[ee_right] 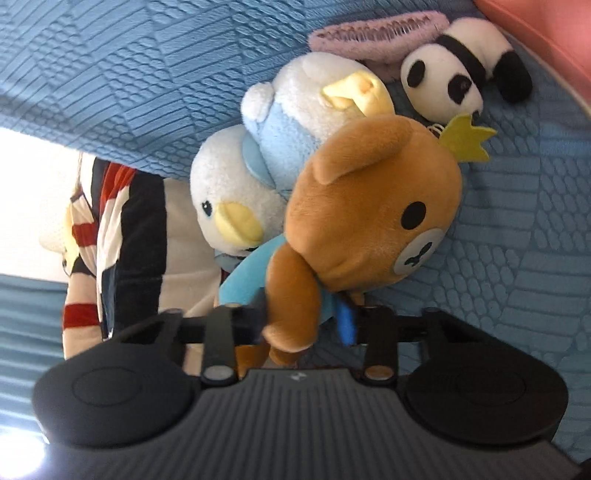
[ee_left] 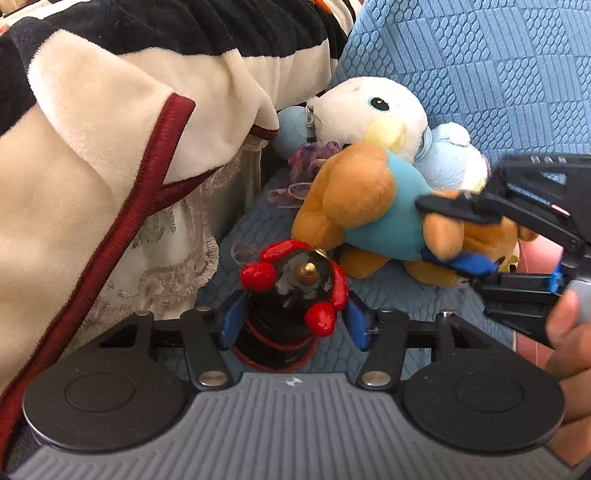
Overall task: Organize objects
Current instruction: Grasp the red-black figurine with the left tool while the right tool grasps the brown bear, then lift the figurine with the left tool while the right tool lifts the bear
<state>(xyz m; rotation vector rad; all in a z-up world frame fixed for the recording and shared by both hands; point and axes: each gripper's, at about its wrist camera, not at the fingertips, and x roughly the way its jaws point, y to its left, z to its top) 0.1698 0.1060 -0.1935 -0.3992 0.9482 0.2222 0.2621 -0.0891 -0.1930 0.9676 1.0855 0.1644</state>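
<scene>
A black toy figure with glossy red trim and a brass knob (ee_left: 295, 295) stands on the blue quilted cushion (ee_left: 258, 221). My left gripper (ee_left: 293, 325) is shut on it, a blue pad against each side. A brown plush bear in a light blue shirt (ee_right: 369, 221) lies against two white and blue plush birds (ee_right: 229, 206). My right gripper (ee_right: 301, 323) is shut on the bear's arm. In the left wrist view the right gripper (ee_left: 428, 229) comes in from the right and pinches the bear (ee_left: 351, 199).
A cream, black and red blanket (ee_left: 110, 147) hangs at the left, close to the toy figure. A small panda plush (ee_right: 454, 74) and a purple hair comb (ee_right: 369, 33) lie behind the bear. A purple scrunchie (ee_left: 314, 155) sits by the bird (ee_left: 369, 107). A person's hand (ee_left: 569, 332) holds the right gripper.
</scene>
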